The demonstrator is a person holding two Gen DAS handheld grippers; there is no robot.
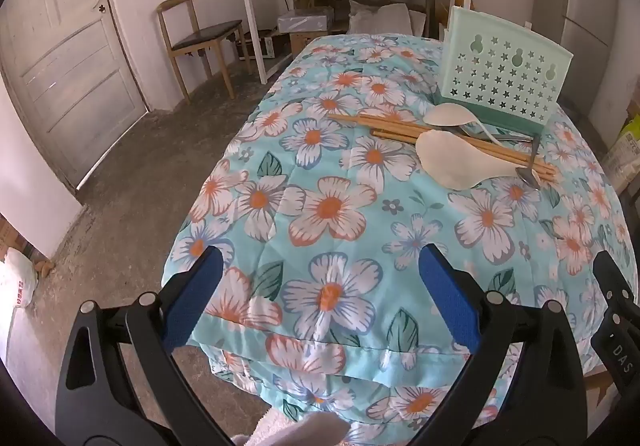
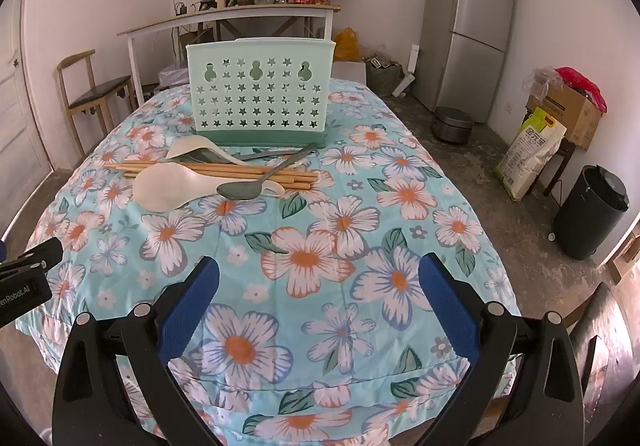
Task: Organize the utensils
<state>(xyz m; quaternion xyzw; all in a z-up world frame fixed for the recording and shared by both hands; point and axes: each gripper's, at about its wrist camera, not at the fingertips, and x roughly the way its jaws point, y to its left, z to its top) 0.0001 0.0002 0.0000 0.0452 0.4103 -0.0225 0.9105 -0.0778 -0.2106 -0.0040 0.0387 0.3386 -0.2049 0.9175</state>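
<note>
On the floral-cloth surface (image 2: 344,230), just before the upright mint-green utensil holder (image 2: 259,94), lies a heap — wooden chopsticks (image 2: 224,170), two white rice paddles (image 2: 168,186) and a metal spoon (image 2: 248,188), all crossing and touching. Both the left claw (image 1: 320,298) and right claw (image 2: 320,298) hover spread apart — nothing between the fingers.

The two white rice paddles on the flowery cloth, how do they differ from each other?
The nearer rice paddle shows its whole broad blade and lies in front of the wooden chopsticks; the farther rice paddle lies behind them, closer to the green utensil holder, and looks smaller from here. The nearer one's handle runs under the metal spoon; the farther one's handle crosses the chopsticks. Both are off-white and lie flat, blades pointing left.
</note>
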